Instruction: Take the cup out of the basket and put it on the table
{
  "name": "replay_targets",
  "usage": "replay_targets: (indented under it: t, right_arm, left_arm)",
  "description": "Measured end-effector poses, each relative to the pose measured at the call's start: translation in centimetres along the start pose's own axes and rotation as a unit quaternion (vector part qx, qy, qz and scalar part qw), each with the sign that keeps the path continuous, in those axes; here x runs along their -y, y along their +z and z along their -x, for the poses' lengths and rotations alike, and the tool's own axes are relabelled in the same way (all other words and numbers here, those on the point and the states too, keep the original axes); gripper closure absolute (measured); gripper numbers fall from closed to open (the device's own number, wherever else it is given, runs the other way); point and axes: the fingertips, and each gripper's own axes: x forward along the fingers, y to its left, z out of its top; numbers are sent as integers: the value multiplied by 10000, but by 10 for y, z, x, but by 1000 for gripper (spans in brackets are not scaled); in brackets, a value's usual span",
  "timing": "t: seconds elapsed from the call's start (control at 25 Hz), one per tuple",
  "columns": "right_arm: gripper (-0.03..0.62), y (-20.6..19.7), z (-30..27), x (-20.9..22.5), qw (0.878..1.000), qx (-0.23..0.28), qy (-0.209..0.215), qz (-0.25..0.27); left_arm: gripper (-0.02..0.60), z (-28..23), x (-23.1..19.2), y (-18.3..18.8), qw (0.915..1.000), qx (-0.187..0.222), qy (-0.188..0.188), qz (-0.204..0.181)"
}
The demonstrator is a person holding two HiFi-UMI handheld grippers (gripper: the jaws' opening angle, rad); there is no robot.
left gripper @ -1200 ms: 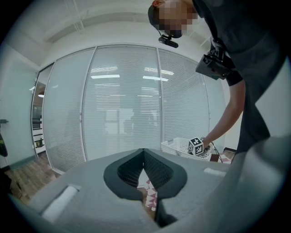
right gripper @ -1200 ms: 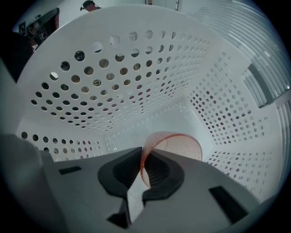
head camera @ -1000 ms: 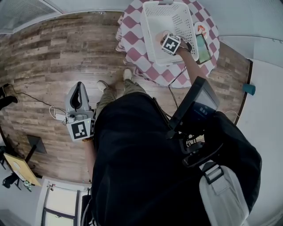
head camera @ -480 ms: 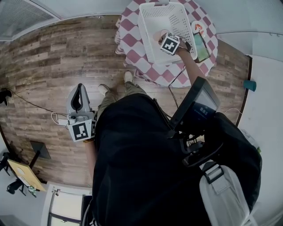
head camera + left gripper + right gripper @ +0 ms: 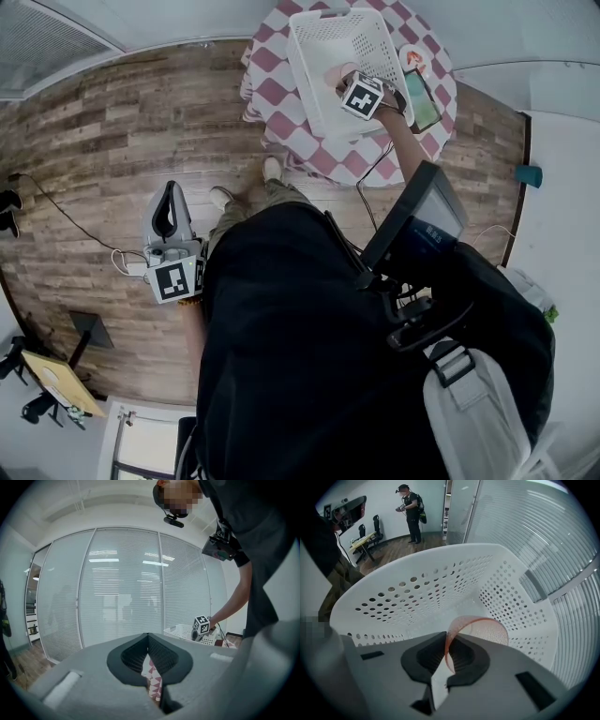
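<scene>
Right gripper [image 5: 446,656], jaws grasping cup [image 5: 480,626] by its rim, now edges it up inside basket [image 5: 417,588], extraction begun; left gripper [image 5: 148,660] idles, jaws clenched empty.

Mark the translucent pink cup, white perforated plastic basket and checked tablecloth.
Pink cup [image 5: 485,629]: right gripper view, side wall.
White basket [image 5: 417,590]: right gripper view, inner wall.
Checked tablecloth [image 5: 274,92]: head view, left part.

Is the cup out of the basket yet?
Not yet: the right gripper grips the cup by its rim, basket walls around it.
</scene>
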Motion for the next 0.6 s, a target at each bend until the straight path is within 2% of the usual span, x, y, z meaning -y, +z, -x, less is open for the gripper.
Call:
replay_targets:
  t: [0.28, 0.44, 0.6]
  right_arm:
    - [569, 13, 16, 7, 9997, 138, -181, -3]
    - [569, 16, 20, 10, 9996, 153, -245, -9]
    - [569, 16, 23, 14, 9993, 167, -332, -47]
  left_arm:
    - [575, -9, -3, 13, 9998, 176, -54, 11]
    - [575, -11, -5, 8, 9999, 94, -96, 4]
    - [575, -14, -7, 13, 9993, 321, -190, 12]
